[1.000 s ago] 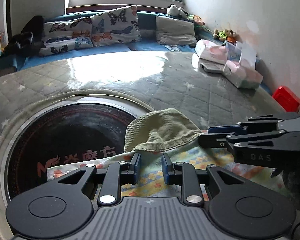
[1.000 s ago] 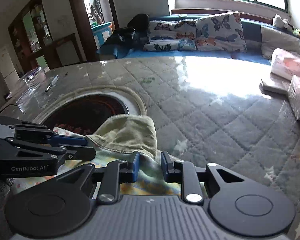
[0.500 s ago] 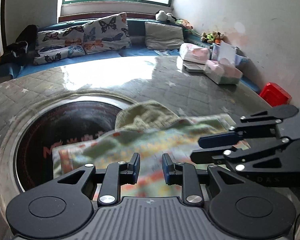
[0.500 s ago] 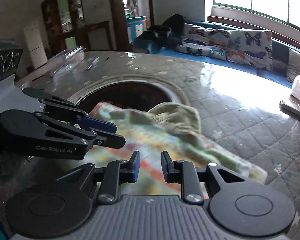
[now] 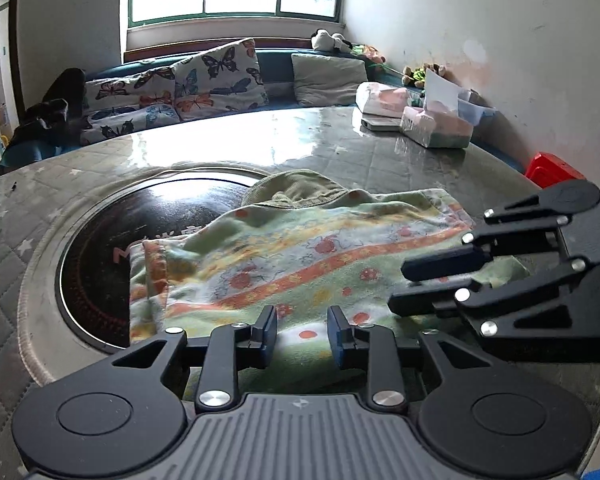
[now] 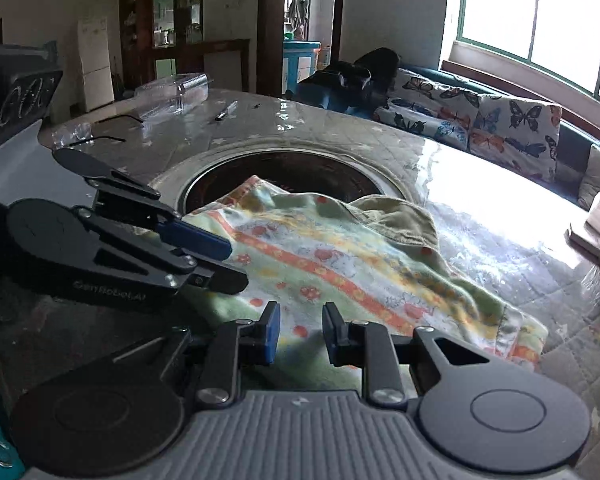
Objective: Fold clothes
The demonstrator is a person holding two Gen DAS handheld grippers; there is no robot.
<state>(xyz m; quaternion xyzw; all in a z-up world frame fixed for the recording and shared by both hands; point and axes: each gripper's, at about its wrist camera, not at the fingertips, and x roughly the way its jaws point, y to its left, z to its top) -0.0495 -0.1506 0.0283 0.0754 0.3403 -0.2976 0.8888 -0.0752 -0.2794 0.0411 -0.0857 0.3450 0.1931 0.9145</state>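
Black hand-held gripper [image 5: 302, 335], blue pads [image 5: 269, 334], silver screws

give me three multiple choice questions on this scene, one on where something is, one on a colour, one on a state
1. Where does the patterned cloth lie?
A. partly over the dark round inset of the table
B. on the sofa
C. on the floor

2. What colour is the box past the table's far right edge?
A. blue
B. red
C. black

3. How do the fingers of the left gripper stand?
A. shut on the cloth
B. apart, with nothing between them
C. shut on a pen

Answers:
1. A: the cloth's left part covers the dark disc, the rest lies on the quilted top.
2. B: it shows bright red by the wall.
3. B: a clear gap shows between the blue pads, with the cloth lying flat beneath.
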